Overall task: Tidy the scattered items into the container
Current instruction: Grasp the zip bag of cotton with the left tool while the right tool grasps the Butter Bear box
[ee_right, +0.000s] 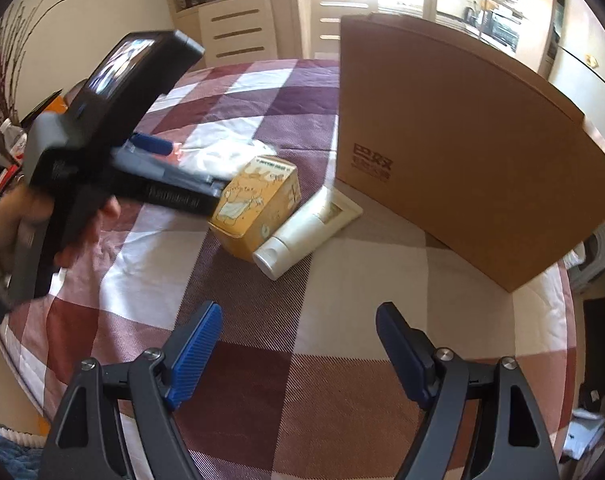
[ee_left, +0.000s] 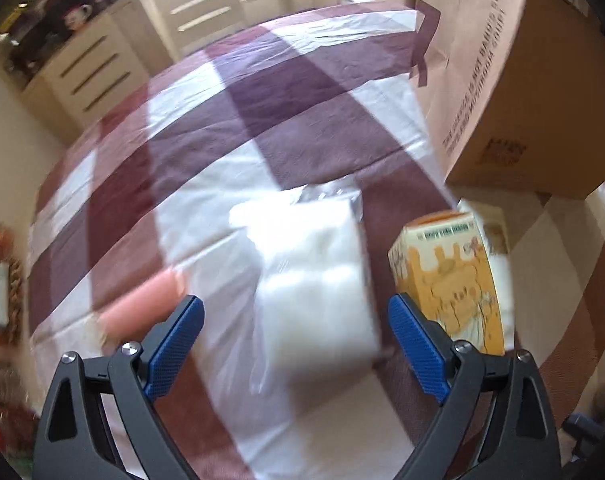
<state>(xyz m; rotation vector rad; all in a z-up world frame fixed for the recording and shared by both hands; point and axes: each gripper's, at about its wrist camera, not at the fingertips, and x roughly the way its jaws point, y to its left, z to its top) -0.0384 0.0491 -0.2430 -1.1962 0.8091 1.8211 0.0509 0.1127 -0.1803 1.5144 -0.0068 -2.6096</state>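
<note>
The bench [ee_right: 334, 380] wore a woven cloth in maroon, white and beige checks, matt and faintly ribbed, and the big box [ee_right: 462, 152] on it was plain brown cardboard, dull and smooth. The small yellow carton [ee_right: 258, 204] looked like printed paperboard, the white tube [ee_right: 298, 236] like smooth, slightly shiny plastic, and the white packet [ee_left: 318, 280] sat in glossy clear film. Each claw [ee_right: 298, 344] had matt dark plastic arms, ridged blue pads [ee_right: 194, 356] and bright metal screws.

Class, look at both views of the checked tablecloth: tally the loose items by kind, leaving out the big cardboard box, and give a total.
White plastic-wrapped packet: 1
Yellow printed carton: 1
Cream tube with a white cap: 1
Pink item, too blurred to identify: 1
Total: 4
</note>
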